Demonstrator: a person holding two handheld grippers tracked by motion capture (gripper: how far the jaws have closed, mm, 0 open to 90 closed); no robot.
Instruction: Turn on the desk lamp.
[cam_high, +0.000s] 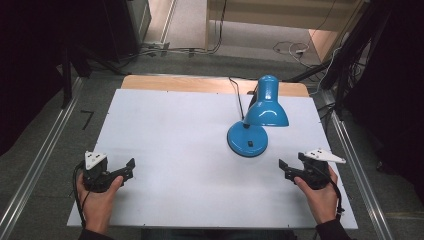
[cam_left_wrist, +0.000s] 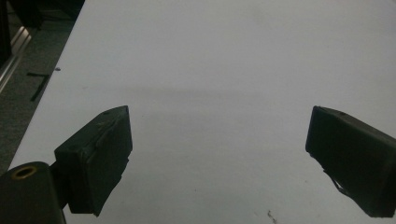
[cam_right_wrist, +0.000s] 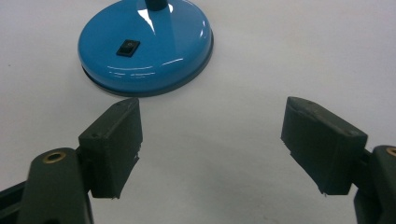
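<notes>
Work on the lamp (cam_high: 256, 116) has not visibly begun: it stands untouched on the desk (cam_high: 175, 150), right of centre and toward the far edge, with nothing gripped by either tool. The right tool (cam_high: 289, 164) sits near the desk's right edge, jaws spread wide and empty, pointed toward the lamp's base (cam_right_wrist: 145, 44) and near it but clearly apart from it; judged from this, the approach and any contact with the lamp remain to be done. The left tool (cam_high: 128, 167) rests at the near left of the desk, well apart from the lamp, jaws likewise wide with only bare surface between them. The lamp is glossy blue, apparently painted metal, with highlights running across it. Its base is a low round dome with a darker rim at the bottom edge and a small black rocker switch (cam_right_wrist: 128, 47) set into the top. A dark stem rises from the base to a bell-shaped shade (cam_high: 268, 105) that opens downward, and a thin black cord (cam_high: 236, 92) trails off toward the far edge. The desk top is a flat, matte white sheet, faintly scuffed, with a strip of bare wood showing along its far side. The tool jaws are blocky, matte black pads.
</notes>
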